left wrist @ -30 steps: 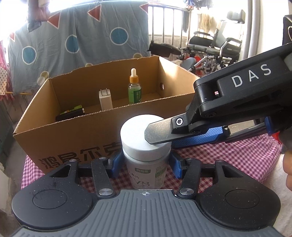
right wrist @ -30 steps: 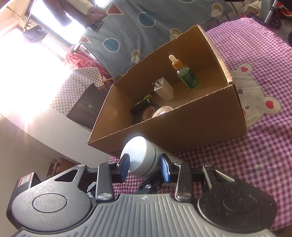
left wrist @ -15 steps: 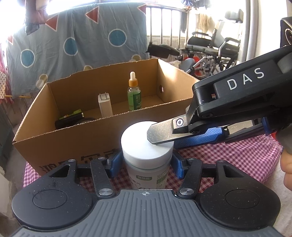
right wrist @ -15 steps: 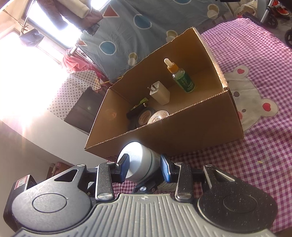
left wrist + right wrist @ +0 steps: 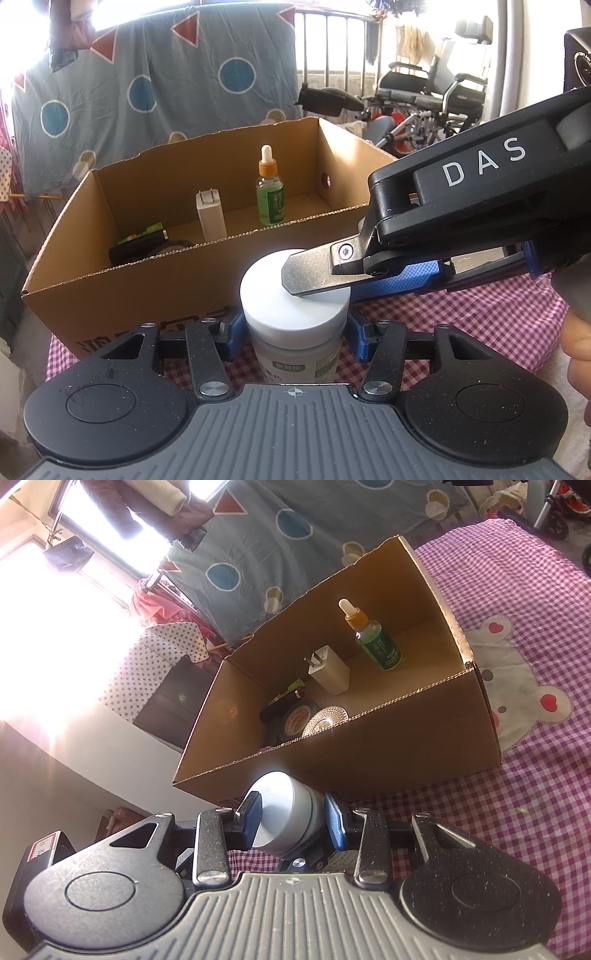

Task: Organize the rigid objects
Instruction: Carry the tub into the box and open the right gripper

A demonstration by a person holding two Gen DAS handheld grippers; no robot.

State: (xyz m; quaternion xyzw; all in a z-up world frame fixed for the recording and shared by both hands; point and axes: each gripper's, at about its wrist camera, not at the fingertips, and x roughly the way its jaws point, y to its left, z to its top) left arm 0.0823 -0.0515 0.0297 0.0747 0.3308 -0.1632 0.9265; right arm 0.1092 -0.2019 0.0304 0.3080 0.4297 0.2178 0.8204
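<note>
Jar, white lid: stands just in front of the box, on the checked surface. Left gripper brackets the jar body, jaws closing, seemingly to steady it. Right gripper is clenched across the lid, presumably to lift or twist it. Box: already holds a dropper bottle, a charger, and tape toward its left end. Change from a second ago: none of note; jar is in the same spot by the box, right grip unchanged.
</note>
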